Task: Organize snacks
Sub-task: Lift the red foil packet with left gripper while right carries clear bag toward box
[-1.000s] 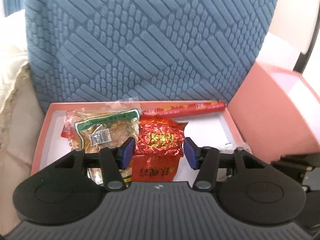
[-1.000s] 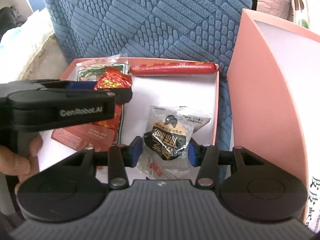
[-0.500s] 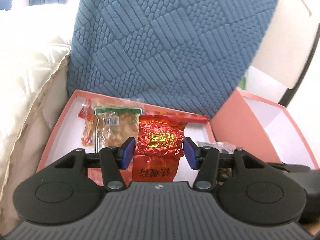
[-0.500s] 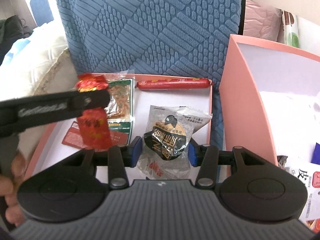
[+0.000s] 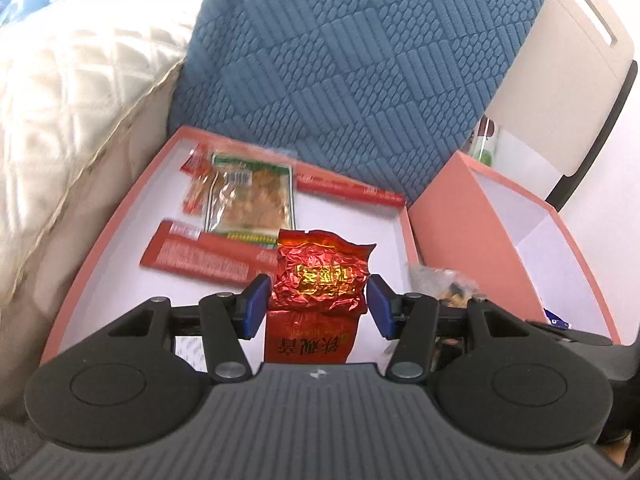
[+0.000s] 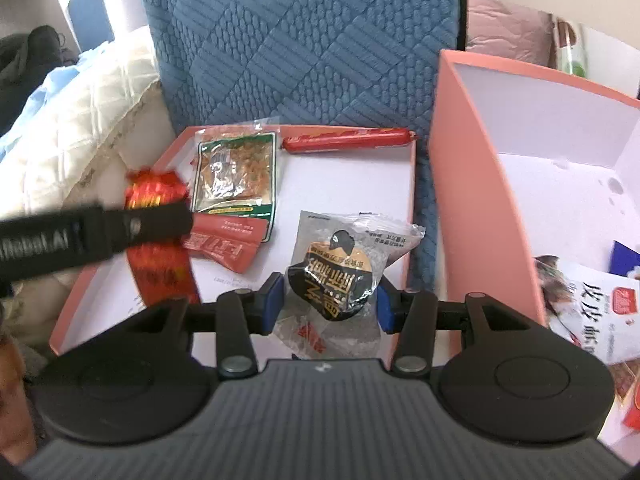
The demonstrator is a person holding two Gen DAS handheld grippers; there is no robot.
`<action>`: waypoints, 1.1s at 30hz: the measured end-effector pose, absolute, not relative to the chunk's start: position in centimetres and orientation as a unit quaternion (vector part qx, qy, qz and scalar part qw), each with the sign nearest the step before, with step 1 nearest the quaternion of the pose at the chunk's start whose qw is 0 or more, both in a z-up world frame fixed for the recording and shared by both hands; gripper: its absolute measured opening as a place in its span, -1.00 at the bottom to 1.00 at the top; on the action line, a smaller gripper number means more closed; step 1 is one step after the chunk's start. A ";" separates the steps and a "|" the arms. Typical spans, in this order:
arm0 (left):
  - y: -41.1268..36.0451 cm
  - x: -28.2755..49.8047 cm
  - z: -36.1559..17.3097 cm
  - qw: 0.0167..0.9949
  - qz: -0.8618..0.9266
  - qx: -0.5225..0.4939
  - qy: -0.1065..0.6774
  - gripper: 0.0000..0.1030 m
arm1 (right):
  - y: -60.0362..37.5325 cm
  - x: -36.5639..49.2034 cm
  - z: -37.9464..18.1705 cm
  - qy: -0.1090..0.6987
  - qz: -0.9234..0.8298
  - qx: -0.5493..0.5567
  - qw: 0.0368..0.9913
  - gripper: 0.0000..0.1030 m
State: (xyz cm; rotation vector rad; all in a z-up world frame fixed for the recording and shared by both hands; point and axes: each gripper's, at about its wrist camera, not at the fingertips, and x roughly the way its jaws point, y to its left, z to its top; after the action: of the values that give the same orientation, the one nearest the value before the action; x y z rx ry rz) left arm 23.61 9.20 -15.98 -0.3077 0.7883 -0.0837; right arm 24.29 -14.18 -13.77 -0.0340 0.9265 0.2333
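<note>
1. Beyond both sets of your fingers stands a blue quilted cushion (image 5: 360,60), upright behind everything else.
2. Right of your right fingers sits a deep pink box (image 6: 464,184), open on top, with a white snack bag (image 6: 596,312) lying inside it.
3. Straight ahead of and below both pairs of fingers lies the shallow pink tray (image 5: 120,216), its far edge touching the cushion.
4. Left of your left fingers, beside the tray, a cream quilted blanket (image 5: 68,92) is bunched up.
5. In the tray beyond your left fingers a clear packet with green trim (image 5: 250,204) lies flat, overlapping a flat red sachet (image 5: 200,256) nearer to you.
6. Along the tray's far wall, ahead of your right fingers, rests a long red sausage (image 6: 348,140).
7. Your left gripper (image 5: 318,306) pinches a crumpled red foil pouch (image 5: 320,280) between its blue pads, which press its sides; the pouch is clear of the tray floor.
8. Your right gripper (image 6: 328,306) pinches a clear pouch with a black and gold label (image 6: 340,272), pads against both sides, above the tray's near right part.
</note>
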 end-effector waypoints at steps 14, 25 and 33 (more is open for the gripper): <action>8.3 20.4 -13.1 0.916 -0.019 -0.165 0.365 0.14 | -15.1 19.8 -11.2 0.426 0.095 -0.003 0.900 -0.04; 4.5 19.0 -8.2 0.926 -0.031 -0.145 0.348 0.14 | -18.3 19.0 -5.7 0.404 0.095 0.012 0.910 -0.04; 2.2 19.2 -4.4 0.933 -0.039 -0.144 0.327 0.14 | -20.6 19.2 -1.7 0.373 0.091 0.015 0.923 -0.04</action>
State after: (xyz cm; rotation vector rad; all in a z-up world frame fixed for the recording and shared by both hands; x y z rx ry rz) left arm 19.16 2.20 -4.42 -0.2946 0.6683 -0.0808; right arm 19.17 -20.55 -1.73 0.0316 0.7659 0.1877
